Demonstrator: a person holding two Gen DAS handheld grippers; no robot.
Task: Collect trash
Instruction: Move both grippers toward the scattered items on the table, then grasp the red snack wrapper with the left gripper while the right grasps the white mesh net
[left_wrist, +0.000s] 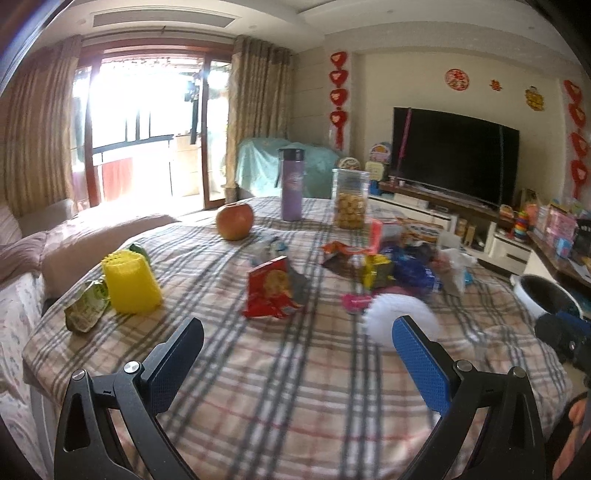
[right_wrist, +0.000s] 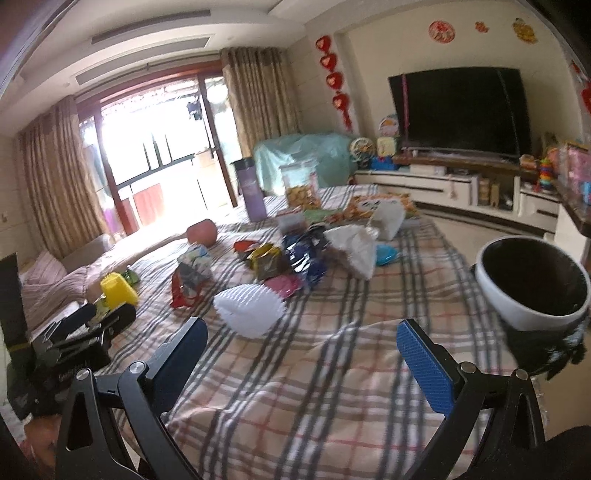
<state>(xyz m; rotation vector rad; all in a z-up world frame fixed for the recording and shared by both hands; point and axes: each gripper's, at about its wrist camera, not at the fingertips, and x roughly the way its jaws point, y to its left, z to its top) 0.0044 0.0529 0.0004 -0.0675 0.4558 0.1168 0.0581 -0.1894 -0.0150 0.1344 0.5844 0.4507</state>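
A table covered in a plaid cloth fills both wrist views. The left gripper hovers over the near part of the cloth, jaws wide apart and holding nothing. The right gripper hovers likewise, jaws wide apart and empty.

The near stretch of cloth, from the front edge up to the trash, is bare plaid. Trash lies across the middle: a red snack wrapper, a white ribbed paper cup on its side just beyond the left gripper's blue pad, a small pink wrapper beside it, and a heap of yellow, blue and white wrappers toward the right. Near the left edge stand an upturned yellow cup and a green packet touching it.

Further back are an apple, a purple flask and a clear jar of snacks.

A white bin with a black liner sits just off the table's right edge.
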